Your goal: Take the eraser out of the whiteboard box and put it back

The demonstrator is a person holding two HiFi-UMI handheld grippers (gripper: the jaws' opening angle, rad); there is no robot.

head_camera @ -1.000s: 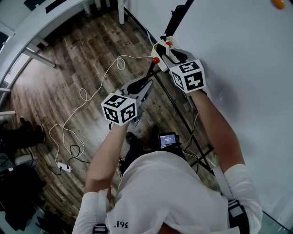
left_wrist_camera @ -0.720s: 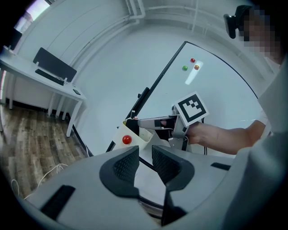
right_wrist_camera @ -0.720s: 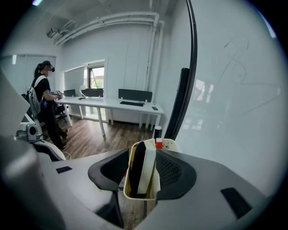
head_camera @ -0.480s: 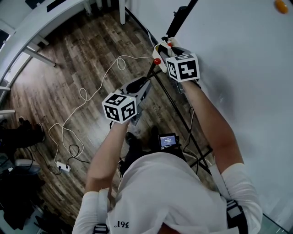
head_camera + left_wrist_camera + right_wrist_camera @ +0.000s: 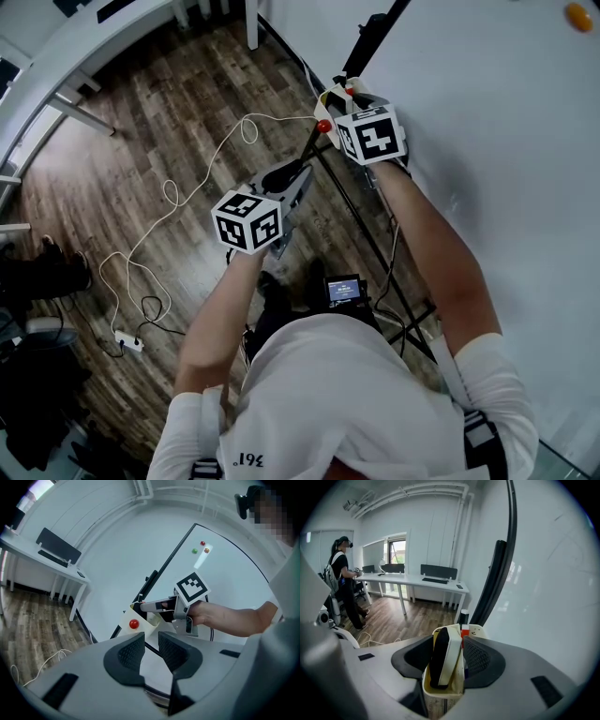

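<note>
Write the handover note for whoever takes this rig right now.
Right gripper: jaws open, have just been opening, astride the box with the eraser between them, not gripped.
Left gripper: jaws apart, empty, short of the box.
Eraser: upright in the box at the whiteboard's edge.
Done: eraser looks set back and released.
Left: draw the right gripper clear.

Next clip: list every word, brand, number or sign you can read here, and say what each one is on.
"361°": printed on the person's white shirt, low in the head view, seen upside down.
small screen in front of the person: lit, but its print is too small to read.
left marker cube and right marker cube: square code patterns only, no letters.
</note>
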